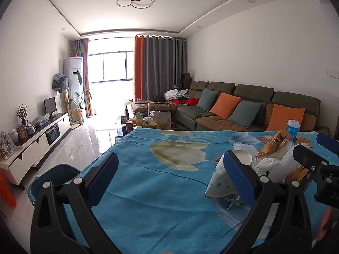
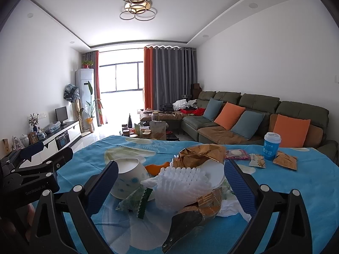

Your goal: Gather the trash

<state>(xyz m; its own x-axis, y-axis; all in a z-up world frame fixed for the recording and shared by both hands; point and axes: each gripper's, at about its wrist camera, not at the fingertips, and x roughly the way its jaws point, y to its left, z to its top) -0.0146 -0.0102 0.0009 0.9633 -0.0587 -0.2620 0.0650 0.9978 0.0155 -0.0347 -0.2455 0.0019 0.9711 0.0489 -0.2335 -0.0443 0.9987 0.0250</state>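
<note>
- So, both grippers hang over the table with the blue floral cloth [image 1: 161, 190], each with its jaws wide apart and holding nothing.
- My right gripper [image 2: 171, 182] straddles the trash pile: white foam fruit net [image 2: 182, 182], gold wrapper [image 2: 201, 152] behind it, green sachet [image 2: 135, 199] near left. I judge it's lined up that way to take the net first, since it sits on top.
- A tipped paper cup [image 2: 129, 177] lies against the right gripper's left finger; a close here could catch it too.
- My left gripper [image 1: 171, 177] points at bare cloth, pile off to its right, its right finger just beside the cup.
- The blue bin [image 1: 53, 177] sits on the floor, left of the table edge, probably the drop point, so the left side stays clear.
- Far right: blue lidded cup [image 2: 272, 146] standing, small packets [image 2: 285, 160] beside it, all still to collect.
</note>
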